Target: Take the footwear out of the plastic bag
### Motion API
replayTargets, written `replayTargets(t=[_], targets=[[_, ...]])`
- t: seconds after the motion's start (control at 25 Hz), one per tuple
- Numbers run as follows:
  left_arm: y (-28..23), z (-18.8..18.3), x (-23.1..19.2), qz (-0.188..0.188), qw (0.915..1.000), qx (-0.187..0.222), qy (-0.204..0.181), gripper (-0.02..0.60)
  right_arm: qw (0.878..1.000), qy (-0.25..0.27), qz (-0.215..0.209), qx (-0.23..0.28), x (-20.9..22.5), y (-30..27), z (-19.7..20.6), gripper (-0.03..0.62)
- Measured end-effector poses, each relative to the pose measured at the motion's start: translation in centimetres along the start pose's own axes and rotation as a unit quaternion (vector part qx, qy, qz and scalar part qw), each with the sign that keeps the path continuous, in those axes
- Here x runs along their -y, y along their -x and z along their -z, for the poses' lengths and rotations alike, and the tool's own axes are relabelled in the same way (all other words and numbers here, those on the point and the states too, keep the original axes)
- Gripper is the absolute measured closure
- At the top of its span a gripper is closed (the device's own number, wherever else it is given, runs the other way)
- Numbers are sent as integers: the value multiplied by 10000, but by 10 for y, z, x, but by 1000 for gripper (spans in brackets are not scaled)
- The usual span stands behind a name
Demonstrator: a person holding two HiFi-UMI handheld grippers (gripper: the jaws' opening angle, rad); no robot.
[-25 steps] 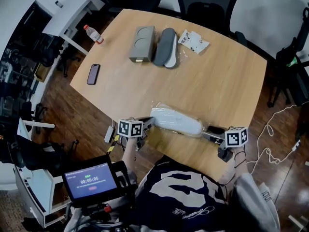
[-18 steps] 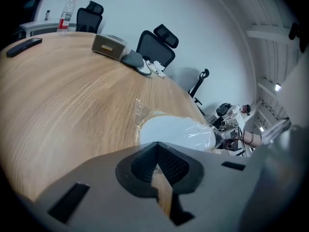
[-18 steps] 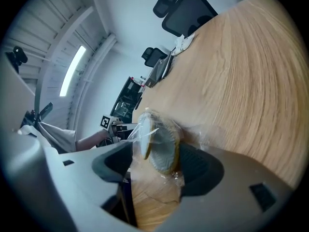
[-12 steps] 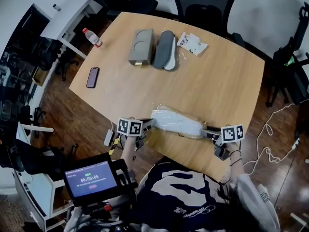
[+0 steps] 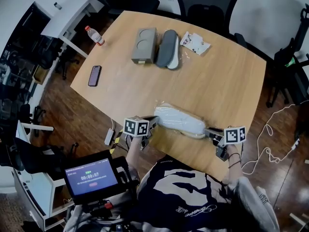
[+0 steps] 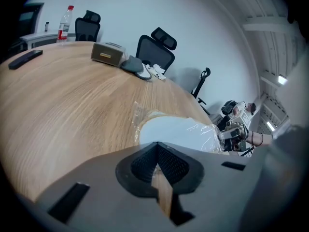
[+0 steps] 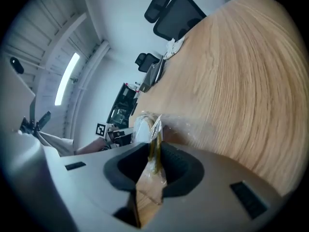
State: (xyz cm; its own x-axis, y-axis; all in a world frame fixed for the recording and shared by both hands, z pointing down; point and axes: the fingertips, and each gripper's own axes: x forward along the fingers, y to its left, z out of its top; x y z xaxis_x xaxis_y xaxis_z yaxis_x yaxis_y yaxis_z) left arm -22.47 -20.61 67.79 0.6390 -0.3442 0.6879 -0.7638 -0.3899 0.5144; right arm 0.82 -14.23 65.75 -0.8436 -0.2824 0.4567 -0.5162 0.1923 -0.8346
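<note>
At the bottom of the head view, the person wears a dark navy jersey (image 5: 186, 197) with large white lettering, a pale grey sleeve (image 5: 258, 204) and a dark wristband (image 5: 233, 164). The grey left gripper (image 5: 153, 123) and right gripper (image 5: 208, 131), with black ribbed pads, each carry a white cube of black square markers.

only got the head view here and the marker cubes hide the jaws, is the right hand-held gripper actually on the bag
Observer: Yes. In its own view the right hand-held gripper has just been closing, and its pads pinch a crumpled fold of the plastic bag.
Operator: and the left one
Observer: In its own view the left hand-held gripper has its jaws together at the bag's other end, and a thin sliver of film seems caught between the pads.
</note>
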Motion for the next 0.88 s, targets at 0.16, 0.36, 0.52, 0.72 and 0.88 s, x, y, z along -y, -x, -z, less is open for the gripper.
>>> replayTargets(t=[0.16,0.36,0.52,0.72,0.88], targets=[[3,0,0,-151,9996,122,-203,577,9997,195,70,111,-11,5,0,524],[5,-1,-1,-310,9987,268,-304,577,9984,460,317,117,-13,25,-2,526],[7,-2,-9,-624,9967,281,-426,577,9965,538,630,115,-7,53,1,526],[0,3,-13,-1098,9902,68,-859,577,9922,699,997,275,-5,82,10,526],[2,0,-13,-1632,9810,270,-1008,577,9859,844,1384,417,-9,96,9,526]])
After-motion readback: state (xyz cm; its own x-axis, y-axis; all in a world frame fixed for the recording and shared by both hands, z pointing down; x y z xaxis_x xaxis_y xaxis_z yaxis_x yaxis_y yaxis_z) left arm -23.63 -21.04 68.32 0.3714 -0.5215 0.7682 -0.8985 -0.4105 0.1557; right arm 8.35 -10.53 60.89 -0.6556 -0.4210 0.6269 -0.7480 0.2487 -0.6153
